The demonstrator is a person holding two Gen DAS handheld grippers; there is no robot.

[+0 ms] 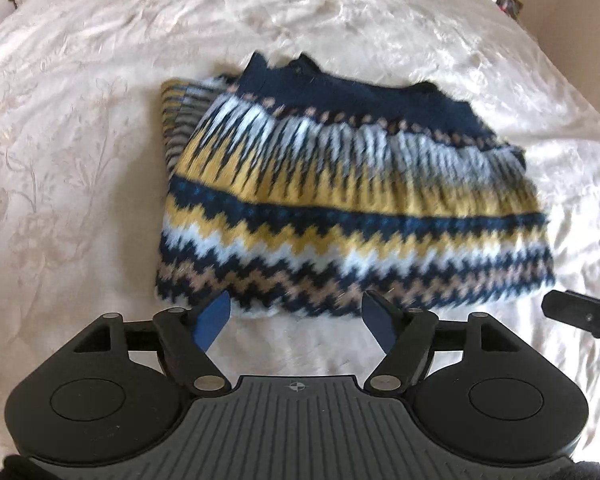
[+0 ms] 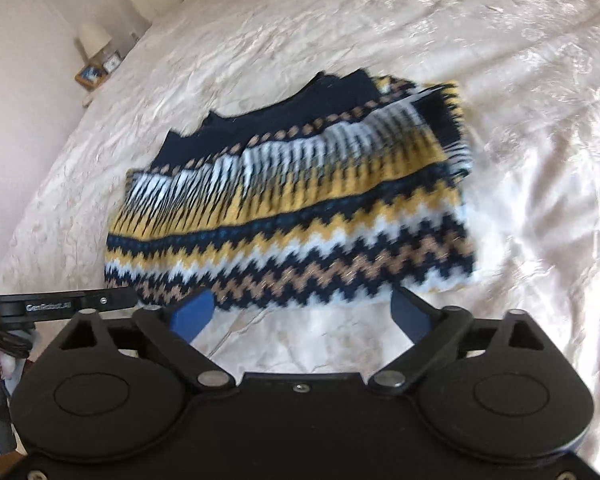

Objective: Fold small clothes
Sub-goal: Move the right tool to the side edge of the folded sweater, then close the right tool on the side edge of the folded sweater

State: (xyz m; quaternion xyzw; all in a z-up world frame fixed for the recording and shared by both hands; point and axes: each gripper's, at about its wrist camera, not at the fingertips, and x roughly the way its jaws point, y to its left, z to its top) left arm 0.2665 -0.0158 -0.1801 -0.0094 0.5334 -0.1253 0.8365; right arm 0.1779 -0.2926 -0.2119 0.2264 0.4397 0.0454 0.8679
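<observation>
Sweater point(image 1: 340, 200) folded, near hem free, both tongs apart, bedspread point(image 1: 80, 120) clear around.

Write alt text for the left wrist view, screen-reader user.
A folded knit sweater with navy, yellow, white and tan zigzag bands lies on a cream embossed bedspread. The left gripper is open at its near edge, blue fingers holding nothing. Part of the right gripper shows at the right edge.

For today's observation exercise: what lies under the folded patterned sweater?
The folded patterned sweater rests on a cream embroidered bedspread, which shows all around it. The bedspread directly beneath, and the sweater's lower folded layers, are covered and cannot be seen.
</observation>
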